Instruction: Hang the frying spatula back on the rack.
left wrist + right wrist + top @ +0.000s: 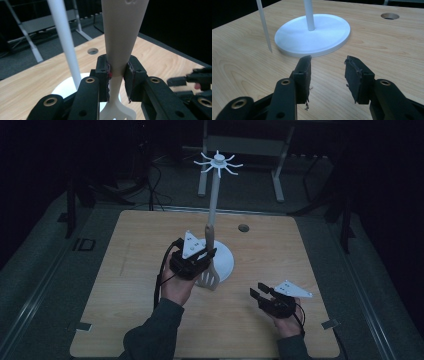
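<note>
Your left tongs (202,261) clamp the spatula (208,265) at its neck, handle upward, ready for the rack (218,162); your right tongs (261,293) rest open, empty, over the desk (125,270).

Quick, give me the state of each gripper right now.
Left gripper: shut on the white spatula, clamped at the narrow neck of its handle.
Right gripper: open, nothing between its jaws, low over the table.

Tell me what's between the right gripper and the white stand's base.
Only bare wooden tabletop lies between the right gripper and the stand's base, seen in the right gripper view.
</note>
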A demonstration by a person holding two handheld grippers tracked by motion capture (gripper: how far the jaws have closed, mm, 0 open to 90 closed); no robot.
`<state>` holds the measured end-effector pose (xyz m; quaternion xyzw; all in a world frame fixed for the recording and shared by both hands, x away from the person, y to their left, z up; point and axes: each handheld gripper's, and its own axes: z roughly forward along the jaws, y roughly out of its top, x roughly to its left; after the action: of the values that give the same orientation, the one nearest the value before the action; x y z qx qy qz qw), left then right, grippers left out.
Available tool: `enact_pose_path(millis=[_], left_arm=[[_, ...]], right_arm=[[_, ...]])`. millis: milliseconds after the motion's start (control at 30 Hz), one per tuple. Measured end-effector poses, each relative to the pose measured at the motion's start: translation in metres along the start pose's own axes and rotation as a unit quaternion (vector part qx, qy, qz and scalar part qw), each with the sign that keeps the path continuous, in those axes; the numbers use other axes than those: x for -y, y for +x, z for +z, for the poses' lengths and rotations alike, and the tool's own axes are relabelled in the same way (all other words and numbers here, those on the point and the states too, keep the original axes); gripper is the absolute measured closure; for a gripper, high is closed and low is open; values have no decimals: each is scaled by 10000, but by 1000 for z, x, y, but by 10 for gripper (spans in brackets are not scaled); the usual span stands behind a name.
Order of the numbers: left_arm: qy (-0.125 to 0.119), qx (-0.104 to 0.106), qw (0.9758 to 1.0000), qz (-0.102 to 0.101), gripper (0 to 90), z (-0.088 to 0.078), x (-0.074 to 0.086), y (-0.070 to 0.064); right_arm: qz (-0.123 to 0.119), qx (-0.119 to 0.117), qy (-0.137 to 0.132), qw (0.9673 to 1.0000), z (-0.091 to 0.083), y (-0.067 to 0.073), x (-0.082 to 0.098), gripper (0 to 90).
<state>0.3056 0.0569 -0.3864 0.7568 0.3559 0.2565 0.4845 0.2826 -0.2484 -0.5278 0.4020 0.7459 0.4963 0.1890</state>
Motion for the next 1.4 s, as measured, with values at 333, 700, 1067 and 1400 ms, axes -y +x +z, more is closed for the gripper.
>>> enact_pose_path(millis=[333, 700, 1067, 1400], left_arm=[[-86, -261, 9996, -89, 751, 0, -12, 6], [-180, -455, 9987, -145, 751, -1, -23, 9], [-268, -582, 9978, -164, 750, -3, -36, 10], [-283, -677, 9970, -226, 749, -3, -46, 14]], right_arm=[[49, 61, 38, 10000, 0, -3, 3, 561], [39, 213, 97, 9997, 0, -4, 6, 558], [24, 238, 156, 9996, 1, -6, 11, 556], [17, 258, 199, 9995, 2, -5, 12, 545]])
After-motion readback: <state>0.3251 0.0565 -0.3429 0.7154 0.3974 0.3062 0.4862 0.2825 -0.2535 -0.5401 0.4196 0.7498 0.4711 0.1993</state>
